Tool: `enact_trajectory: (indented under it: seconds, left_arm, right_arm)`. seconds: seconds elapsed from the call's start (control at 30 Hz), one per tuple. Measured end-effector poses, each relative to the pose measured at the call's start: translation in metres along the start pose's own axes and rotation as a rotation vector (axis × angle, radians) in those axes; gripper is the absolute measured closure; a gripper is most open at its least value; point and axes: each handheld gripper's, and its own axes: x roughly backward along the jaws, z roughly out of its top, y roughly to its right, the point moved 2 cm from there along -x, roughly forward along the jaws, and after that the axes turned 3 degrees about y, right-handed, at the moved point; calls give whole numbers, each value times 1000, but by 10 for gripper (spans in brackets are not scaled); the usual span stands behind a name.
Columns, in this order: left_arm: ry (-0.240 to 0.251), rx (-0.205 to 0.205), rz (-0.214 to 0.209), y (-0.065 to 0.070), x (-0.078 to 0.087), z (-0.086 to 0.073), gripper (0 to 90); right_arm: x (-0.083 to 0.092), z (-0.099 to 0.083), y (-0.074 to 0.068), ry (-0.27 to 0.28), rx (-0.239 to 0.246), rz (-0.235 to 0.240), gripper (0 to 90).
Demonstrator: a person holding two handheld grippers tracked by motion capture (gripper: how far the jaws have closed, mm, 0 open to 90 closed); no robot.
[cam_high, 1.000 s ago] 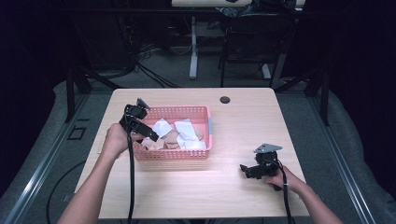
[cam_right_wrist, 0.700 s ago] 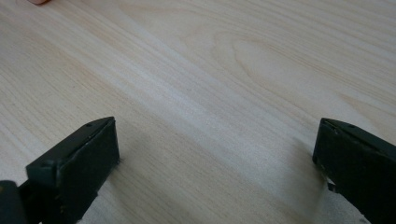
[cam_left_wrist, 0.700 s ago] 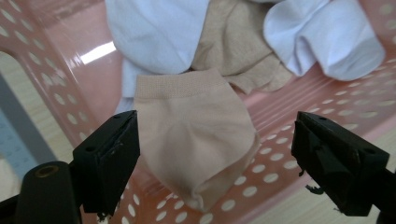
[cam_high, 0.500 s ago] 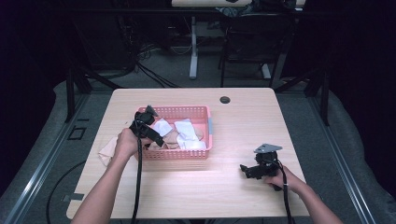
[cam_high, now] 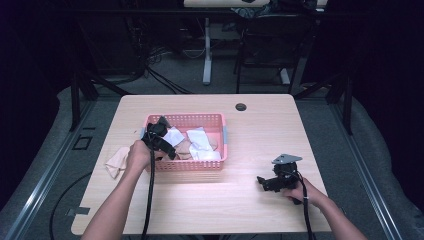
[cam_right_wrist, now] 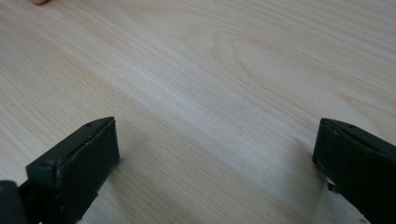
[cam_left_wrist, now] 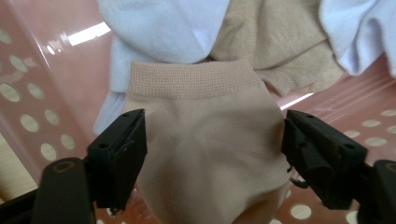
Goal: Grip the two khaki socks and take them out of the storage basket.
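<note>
Left gripper (cam_left_wrist: 212,154) hangs wide open inside the pink basket (cam_high: 220,120), jaws either side of a beige sock (cam_left_wrist: 205,149) lying among white socks (cam_left_wrist: 163,28). Another beige cloth (cam_high: 117,161) lies outside on the table (cam_high: 260,130). Right gripper (cam_right_wrist: 215,158) rests wide open on bare wood.

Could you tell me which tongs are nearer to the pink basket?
Left. The left tongs are over the basket's left end, above a beige sock; the right tongs rest on the table to its right.
</note>
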Motion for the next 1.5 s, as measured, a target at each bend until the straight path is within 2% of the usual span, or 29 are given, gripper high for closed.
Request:
enact_trajectory:
  seconds: [0.17,0.3,0.33,0.47,0.7,1.03,1.5]
  left_arm:
    - [-14,27,13,-2,-4,-1,347]
    - [-19,33,14,-4,-3,-3,505]
    - [-20,26,18,-4,-3,-3,558]
    - [-9,21,9,-7,1,-5,677]
    - [24,4,12,-10,16,-7,822]
    - [90,-27,25,-10,42,-4,844]
    - [145,-65,60,-9,80,10,846]
  right_arm:
    - [0,0,0,-2,1,2,0]
    - [0,0,0,-2,1,2,0]
    - [0,0,0,-1,1,2,0]
    - [0,0,0,0,0,0,0]
    - [0,0,0,-2,1,2,0]
    - [0,0,0,-2,1,2,0]
    - [0,0,0,-2,1,2,0]
